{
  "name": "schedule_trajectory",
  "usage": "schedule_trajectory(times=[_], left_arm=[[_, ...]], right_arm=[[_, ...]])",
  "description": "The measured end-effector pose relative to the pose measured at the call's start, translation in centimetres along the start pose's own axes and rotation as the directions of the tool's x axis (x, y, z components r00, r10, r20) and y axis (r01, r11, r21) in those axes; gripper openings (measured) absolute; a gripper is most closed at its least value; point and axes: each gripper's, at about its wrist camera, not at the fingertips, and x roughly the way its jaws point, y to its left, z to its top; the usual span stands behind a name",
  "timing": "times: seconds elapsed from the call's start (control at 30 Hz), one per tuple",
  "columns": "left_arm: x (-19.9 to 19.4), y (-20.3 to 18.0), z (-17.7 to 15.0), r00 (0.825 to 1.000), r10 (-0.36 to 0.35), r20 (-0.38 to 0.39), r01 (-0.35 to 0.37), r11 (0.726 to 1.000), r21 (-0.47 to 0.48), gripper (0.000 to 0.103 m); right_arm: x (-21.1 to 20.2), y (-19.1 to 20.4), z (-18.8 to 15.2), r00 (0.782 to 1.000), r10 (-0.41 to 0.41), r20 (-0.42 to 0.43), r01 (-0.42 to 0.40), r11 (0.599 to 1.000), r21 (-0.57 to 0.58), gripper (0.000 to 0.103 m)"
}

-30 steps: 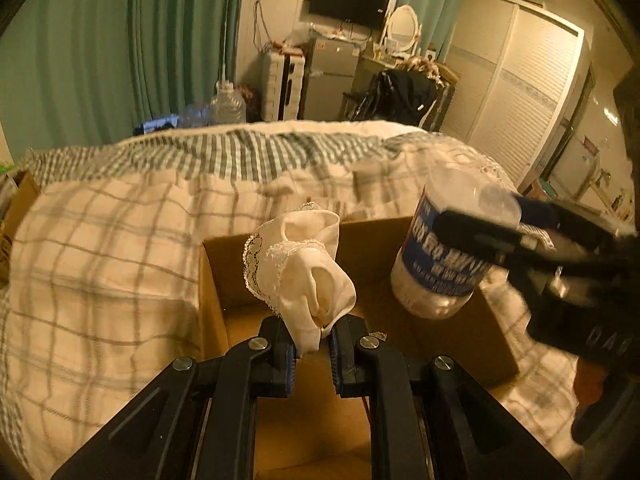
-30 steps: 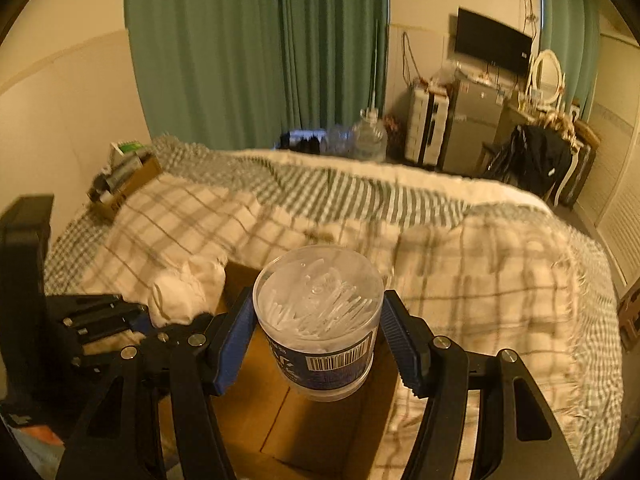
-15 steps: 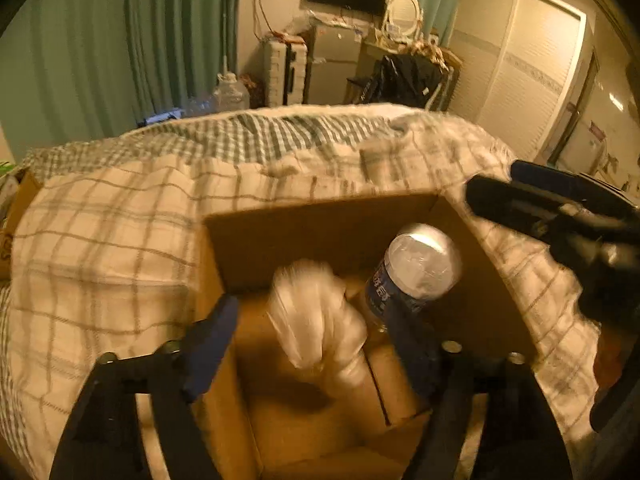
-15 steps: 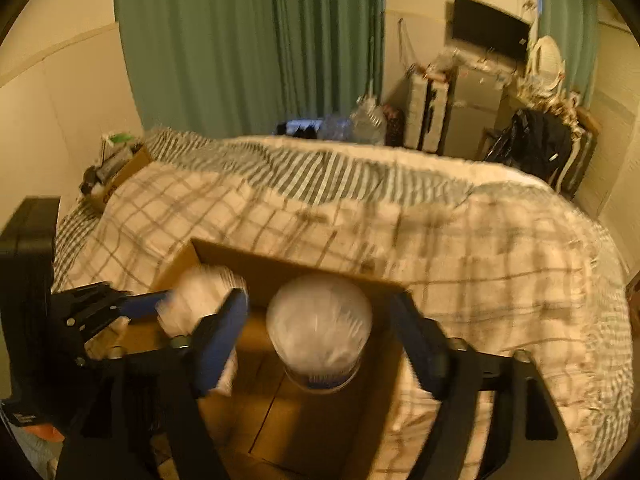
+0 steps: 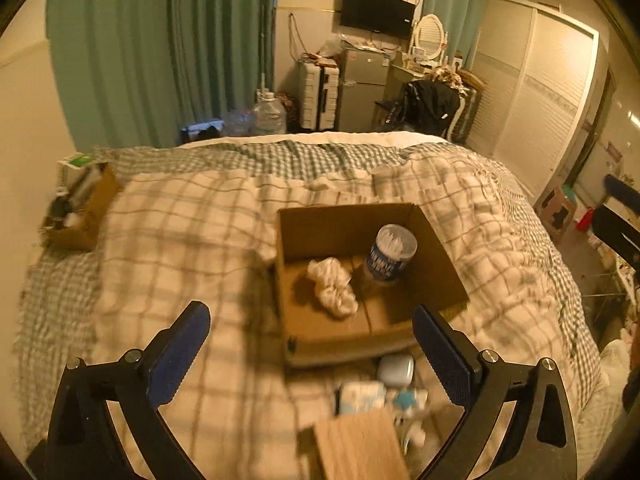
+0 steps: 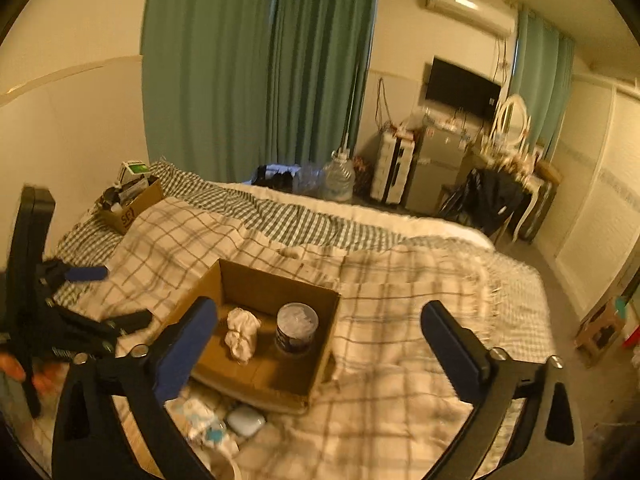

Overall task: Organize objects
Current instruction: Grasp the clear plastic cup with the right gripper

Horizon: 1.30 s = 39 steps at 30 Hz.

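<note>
Cardboard box [image 5: 320, 220] on bed, left wrist view: white cloth [image 5: 332, 286] and cotton-swab jar [image 5: 390, 254] inside. Left gripper [image 5: 310, 354] opening, empty. Loose items [image 5: 384, 384] at 6 o'clock remain. Right wrist view: right gripper [image 6: 316, 350] opening, empty.

A home bedroom: a bed [image 5: 168, 248] with a checked blanket, green curtains [image 6: 256, 68], a wardrobe [image 5: 536, 96], and a wall television [image 6: 460, 88].

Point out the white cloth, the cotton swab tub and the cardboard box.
white cloth [image 5: 333, 286]: left wrist view, crumpled middle.
cotton swab tub [image 5: 394, 240]: left wrist view, clear lid.
cardboard box [image 6: 256, 280]: right wrist view, far inner wall.
</note>
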Motion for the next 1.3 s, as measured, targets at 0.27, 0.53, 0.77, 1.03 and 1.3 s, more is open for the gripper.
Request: schedule_trajectory(times=[0.27,0.53,0.77,1.03,1.3], left_arm=[[-2.5,-1.0,-7.3,0.996,0.087,-0.029,-0.086,0.996,0.030,0.103],[0.0,1.4,-14.5,0.998,0.059,-0.031,-0.064,0.971,-0.229,0.103],[0.2,1.4,-15.7,0.991,0.130,-0.042,-0.136,0.971,-0.197,0.103],[0.5,0.9,-16.3,0.991,0.115,-0.066,-0.126,0.975,-0.181,0.103],[0.7,-0.1,-16.5,0.989,0.126,-0.082,-0.137,0.978,-0.157,0.103]], right_arm=[[-3.7,3.7,-5.7,0.999,-0.020,-0.041,0.018,0.998,-0.065,0.103],[-0.1,8.1,-14.5,0.982,0.095,-0.165,-0.102,0.994,-0.029,0.103],[3.2,10.1,-17.9,0.951,0.135,-0.278,-0.154,0.987,-0.049,0.103],[6.4,11.6,-19.0,0.923,0.096,-0.372,-0.150,0.982,-0.118,0.102],[7.2,11.5,-19.1,0.919,0.146,-0.367,-0.189,0.978,-0.084,0.080]])
